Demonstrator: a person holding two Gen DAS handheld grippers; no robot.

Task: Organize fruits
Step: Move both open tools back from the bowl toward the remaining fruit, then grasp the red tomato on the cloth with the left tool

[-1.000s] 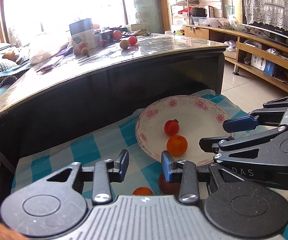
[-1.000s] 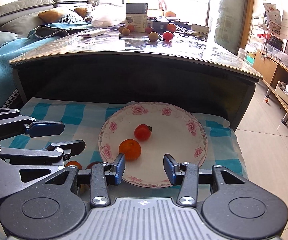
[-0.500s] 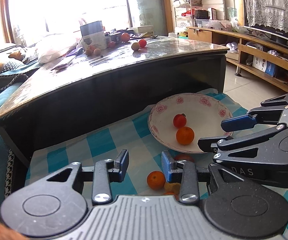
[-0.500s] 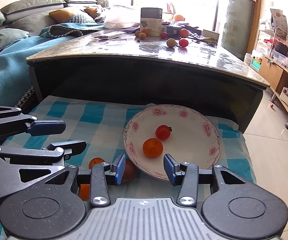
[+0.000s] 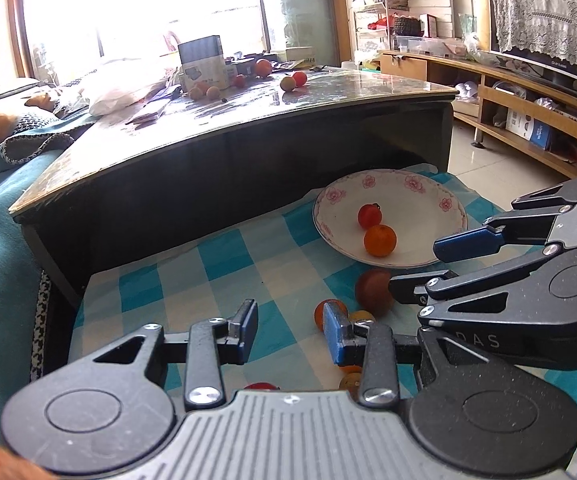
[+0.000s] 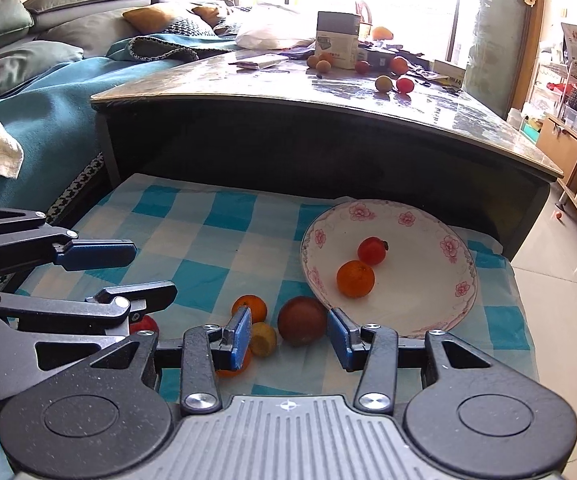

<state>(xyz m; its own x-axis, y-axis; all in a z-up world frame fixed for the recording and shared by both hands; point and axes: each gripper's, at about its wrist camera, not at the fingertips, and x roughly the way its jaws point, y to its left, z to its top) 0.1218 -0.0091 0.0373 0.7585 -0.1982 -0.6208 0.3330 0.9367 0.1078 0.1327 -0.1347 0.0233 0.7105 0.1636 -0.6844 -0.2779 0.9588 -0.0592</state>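
Checked cloth carries floral plate (image 6: 388,322) holding two fruits; loose fruits (image 6: 301,321) lie just beside its rim. Both hand-held grippers, left (image 5: 289,330) and right (image 6: 288,336), hover released, empty, probably lining up picks.

The plate (image 6: 466,264) looks like glossy glazed ceramic, and it lies on a soft matt checked cloth (image 6: 192,240). The desk (image 6: 328,92) top is polished and reflects light.

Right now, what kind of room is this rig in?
Most likely a home living room: a sofa with cushions, a low glass-topped coffee table, and a TV cabinet along the wall. Fruit lies on a checked cloth.
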